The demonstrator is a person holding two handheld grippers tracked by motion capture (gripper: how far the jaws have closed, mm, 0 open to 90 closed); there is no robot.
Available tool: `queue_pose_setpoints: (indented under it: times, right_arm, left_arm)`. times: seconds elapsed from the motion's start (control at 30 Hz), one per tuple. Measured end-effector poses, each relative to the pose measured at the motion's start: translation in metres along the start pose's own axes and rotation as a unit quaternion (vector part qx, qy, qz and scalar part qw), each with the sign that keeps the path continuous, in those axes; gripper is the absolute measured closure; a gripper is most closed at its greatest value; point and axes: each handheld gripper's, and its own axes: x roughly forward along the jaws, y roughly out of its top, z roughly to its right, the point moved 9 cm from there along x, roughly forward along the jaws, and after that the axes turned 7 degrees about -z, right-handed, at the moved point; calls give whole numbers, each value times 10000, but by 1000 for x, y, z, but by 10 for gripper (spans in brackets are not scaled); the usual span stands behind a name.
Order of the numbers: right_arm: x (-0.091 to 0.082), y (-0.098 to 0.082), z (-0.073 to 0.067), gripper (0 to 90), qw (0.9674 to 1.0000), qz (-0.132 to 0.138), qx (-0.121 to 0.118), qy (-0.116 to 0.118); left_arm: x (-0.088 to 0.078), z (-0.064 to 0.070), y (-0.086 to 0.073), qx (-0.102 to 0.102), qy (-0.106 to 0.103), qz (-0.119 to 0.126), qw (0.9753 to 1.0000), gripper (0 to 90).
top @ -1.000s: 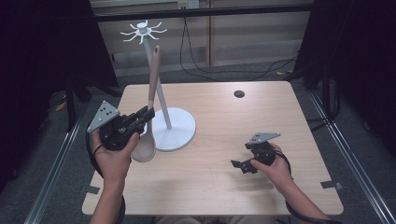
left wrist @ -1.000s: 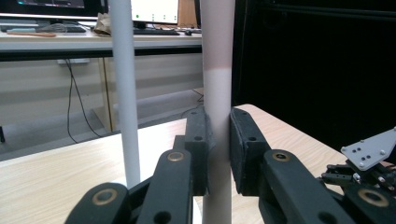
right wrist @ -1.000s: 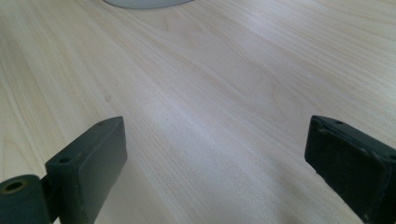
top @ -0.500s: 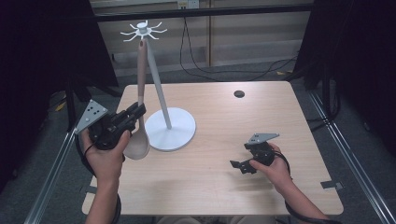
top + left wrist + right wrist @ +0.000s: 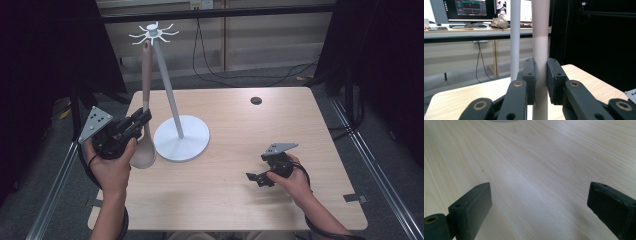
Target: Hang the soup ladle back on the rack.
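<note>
The left gripper [image 5: 134, 125] is clamped on the handle of the wooden spoon [image 5: 145, 100], low on the shaft. In the left gripper view, both pads [image 5: 530, 77] press squarely against the pale handle, which runs straight up between them. The spoon stands upright with its bowl at the table [image 5: 300, 125], touching or just clear of it, just beside the round base of the white hook stand [image 5: 172, 110]. The handle tip sits close under the ring of hooks at the top of the stand. Whether the tip has a hanging hole cannot be confirmed from these views.

Procedure, as judged from the present layout: the step in hand is to hang the spoon on the stand.
- Keep the shaft vertical while lifting; a tilt would swing the tip into the pole.
- Raise until the tip clears the chosen hook, then move it in level.
- Maintain the clamp until the hook bears the load.

The right gripper [image 5: 262, 175] rests low over bare table near the right front, its jaws spread wide with nothing between them. It may steady the stand base if the stand rocks.
</note>
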Motion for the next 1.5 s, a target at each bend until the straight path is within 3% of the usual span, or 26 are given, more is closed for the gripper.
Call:
queue_pose_setpoints:
  times: [0.9, 1.5]
  right_arm:
    - [-1, 0, -1, 51, 10000, -13, -14, 6]
    - [-2, -1, 0, 51, 10000, 2, -4, 46]
  left_arm:
    - [22, 2, -7, -41, 212, -123, 9997, 789]
    - [38, 6, -7, -130, 189, -216, 9995, 790]
